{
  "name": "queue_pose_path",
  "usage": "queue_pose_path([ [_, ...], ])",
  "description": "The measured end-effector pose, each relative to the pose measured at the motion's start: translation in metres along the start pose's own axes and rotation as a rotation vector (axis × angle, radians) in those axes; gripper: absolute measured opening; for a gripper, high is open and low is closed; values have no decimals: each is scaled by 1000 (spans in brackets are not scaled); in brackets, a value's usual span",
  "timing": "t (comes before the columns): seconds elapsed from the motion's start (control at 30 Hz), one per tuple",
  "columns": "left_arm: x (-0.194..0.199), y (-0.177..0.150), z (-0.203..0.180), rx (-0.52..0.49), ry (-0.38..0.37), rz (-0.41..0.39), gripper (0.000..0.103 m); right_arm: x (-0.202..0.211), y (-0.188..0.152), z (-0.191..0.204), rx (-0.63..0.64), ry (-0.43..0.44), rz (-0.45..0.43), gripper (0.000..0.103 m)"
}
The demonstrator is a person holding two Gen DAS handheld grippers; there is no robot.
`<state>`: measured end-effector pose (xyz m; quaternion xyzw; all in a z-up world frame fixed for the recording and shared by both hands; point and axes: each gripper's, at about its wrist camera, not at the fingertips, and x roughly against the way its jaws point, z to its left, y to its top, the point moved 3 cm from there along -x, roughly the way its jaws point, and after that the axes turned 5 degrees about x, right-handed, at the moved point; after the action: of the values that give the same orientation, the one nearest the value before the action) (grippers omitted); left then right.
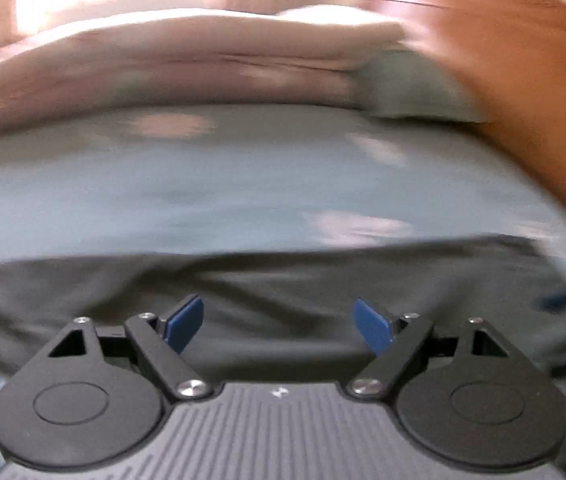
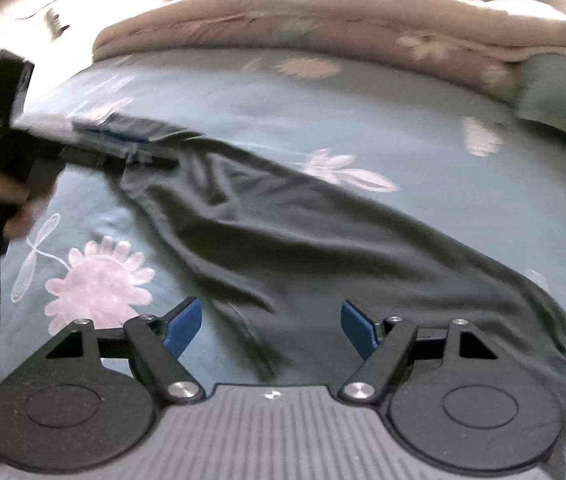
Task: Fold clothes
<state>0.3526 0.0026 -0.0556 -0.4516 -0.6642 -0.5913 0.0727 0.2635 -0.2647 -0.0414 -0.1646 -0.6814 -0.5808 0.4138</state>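
Dark grey garment (image 2: 283, 240) lies diagonally across floral bedsheet (image 2: 363, 112), mid frame. Right gripper (image 2: 271, 330) jaws wide apart, empty, above its lower end. Left gripper (image 1: 281, 326) jaws also wide, nothing between.

Motion blur smears the folded quilt (image 1: 187, 60) and wooden headboard (image 1: 523, 80).

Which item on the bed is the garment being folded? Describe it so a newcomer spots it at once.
Start from the bed, covered by a blue-grey sheet printed with pale pink flowers, a pink quilt bunched at its far end. Across the sheet's middle lies the dark grey garment, stretched in a long diagonal band. It is the only plain, dark, unpatterned cloth there.
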Motion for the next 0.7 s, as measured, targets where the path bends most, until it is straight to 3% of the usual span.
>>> queue_pose_path([
  [0.07,-12,-11,-34,-10,-128,37,84,17,-16,-7,-35,-51,-9,82],
  [0.17,-38,-27,-71,-68,-176,76,84,36,-43,-20,-102,-109,-6,82],
  [0.3,-69,-50,-81,-46,-160,175,83,51,-73,-39,-186,-151,-5,83],
  [0.43,-52,-69,-80,-39,-155,241,84,61,-103,-50,-260,-152,-26,83],
  [0.53,-44,-60,-76,-39,-150,316,84,62,-121,-56,-297,-162,-27,83],
  [0.63,-42,-39,-84,-89,-141,208,84,62,-130,-60,-323,-173,-34,83],
  [0.7,-57,-27,-97,-81,-169,176,84,63,-130,-63,-339,-181,-38,83],
])
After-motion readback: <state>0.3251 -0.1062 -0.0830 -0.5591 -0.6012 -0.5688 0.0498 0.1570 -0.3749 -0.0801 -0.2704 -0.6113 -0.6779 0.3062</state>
